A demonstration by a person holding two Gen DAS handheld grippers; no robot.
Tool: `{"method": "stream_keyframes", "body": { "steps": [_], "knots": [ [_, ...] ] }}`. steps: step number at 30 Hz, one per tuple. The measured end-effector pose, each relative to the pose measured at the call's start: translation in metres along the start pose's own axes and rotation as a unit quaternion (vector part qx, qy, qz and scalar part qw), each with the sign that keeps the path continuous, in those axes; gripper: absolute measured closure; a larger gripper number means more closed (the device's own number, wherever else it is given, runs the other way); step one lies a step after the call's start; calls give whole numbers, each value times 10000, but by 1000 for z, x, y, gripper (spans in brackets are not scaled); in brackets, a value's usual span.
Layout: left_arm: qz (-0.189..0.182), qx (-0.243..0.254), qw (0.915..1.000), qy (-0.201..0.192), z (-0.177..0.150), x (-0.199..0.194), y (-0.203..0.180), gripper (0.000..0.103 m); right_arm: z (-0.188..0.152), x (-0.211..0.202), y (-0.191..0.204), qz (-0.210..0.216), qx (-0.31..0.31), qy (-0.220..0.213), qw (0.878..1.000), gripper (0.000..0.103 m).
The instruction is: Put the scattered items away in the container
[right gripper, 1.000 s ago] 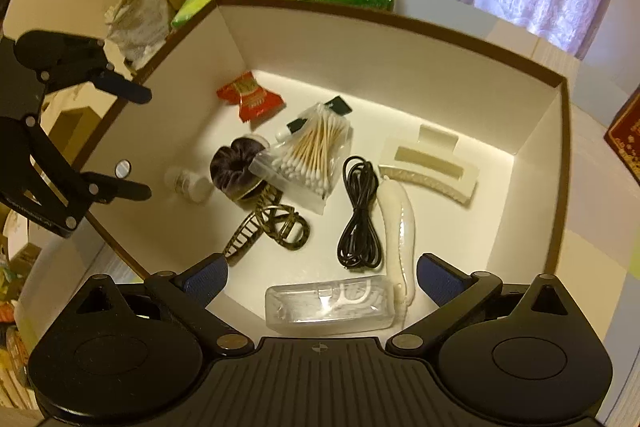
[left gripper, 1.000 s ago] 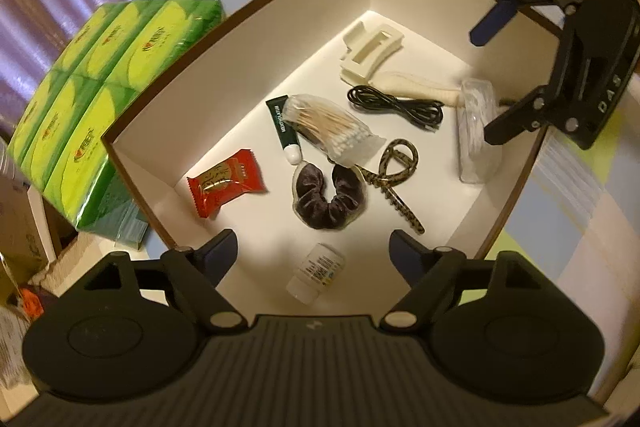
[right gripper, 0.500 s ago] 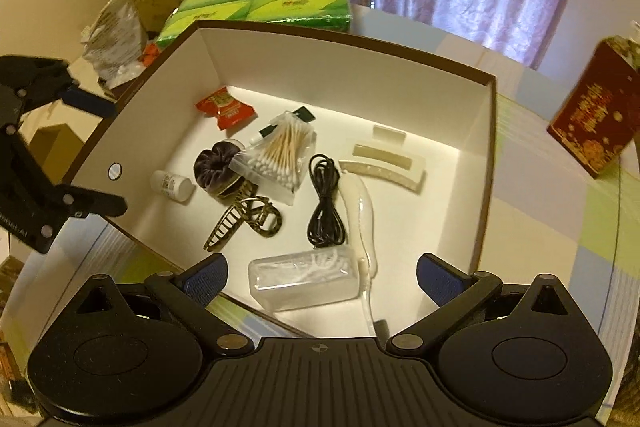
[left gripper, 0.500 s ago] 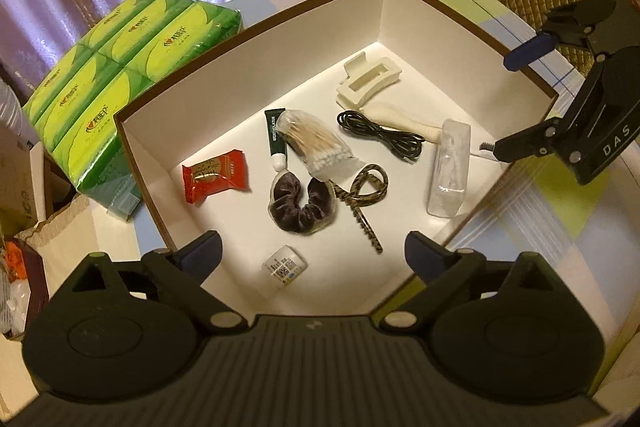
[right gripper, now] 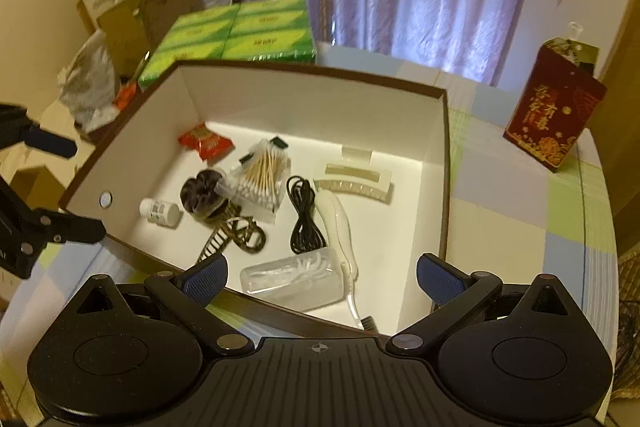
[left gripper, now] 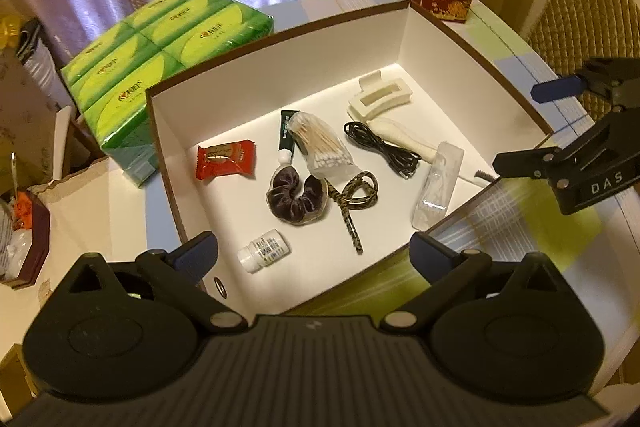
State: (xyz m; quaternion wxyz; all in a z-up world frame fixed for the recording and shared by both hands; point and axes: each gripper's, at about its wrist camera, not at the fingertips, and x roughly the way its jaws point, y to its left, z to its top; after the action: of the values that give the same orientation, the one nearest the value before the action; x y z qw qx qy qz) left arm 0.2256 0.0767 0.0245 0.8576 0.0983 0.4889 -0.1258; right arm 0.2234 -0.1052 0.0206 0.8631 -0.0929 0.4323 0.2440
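Container [left gripper: 276, 67], a white box on the checked surface [right gripper: 516, 227], looks fully packed; nothing loose shows outside (task likely done). Inside: two hair claws, one scrunchie [left gripper: 296, 197], cable, swab bag, bottle. Left hand-held gripper [left gripper: 312, 251] and right hand-held gripper [right gripper: 322, 277] gape wide, empty.

The box [left gripper: 280, 75] is seen white inside with a brown rim. Within it: a red snack packet [left gripper: 225, 159], a dark brown velvet scrunchie [left gripper: 296, 195], a leopard-print hair clip [left gripper: 352, 201], a black cable [left gripper: 380, 143] and a cream claw clip [left gripper: 378, 99]. Green tissue packs [left gripper: 168, 39] are noted beyond the box's far-left corner, on a tablecloth [right gripper: 520, 211] checked in pale blue, green and cream.
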Motion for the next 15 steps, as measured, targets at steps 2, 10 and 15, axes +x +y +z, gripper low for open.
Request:
{"method": "stream_keyframes", "body": {
  "steps": [2,10,15],
  "knots": [
    [93,-45,9999,-51,-3,-5,-5,2,-4,-5,3,-13,29,-90,10000,0],
    [242,-294,9990,-221,-15,-25,-20,1,-20,-23,6,23,213,-413,9989,0],
    [344,-564,9973,-335,-26,-35,-26,1,-31,-35,8,6,292,-552,9980,0]
  ]
}}
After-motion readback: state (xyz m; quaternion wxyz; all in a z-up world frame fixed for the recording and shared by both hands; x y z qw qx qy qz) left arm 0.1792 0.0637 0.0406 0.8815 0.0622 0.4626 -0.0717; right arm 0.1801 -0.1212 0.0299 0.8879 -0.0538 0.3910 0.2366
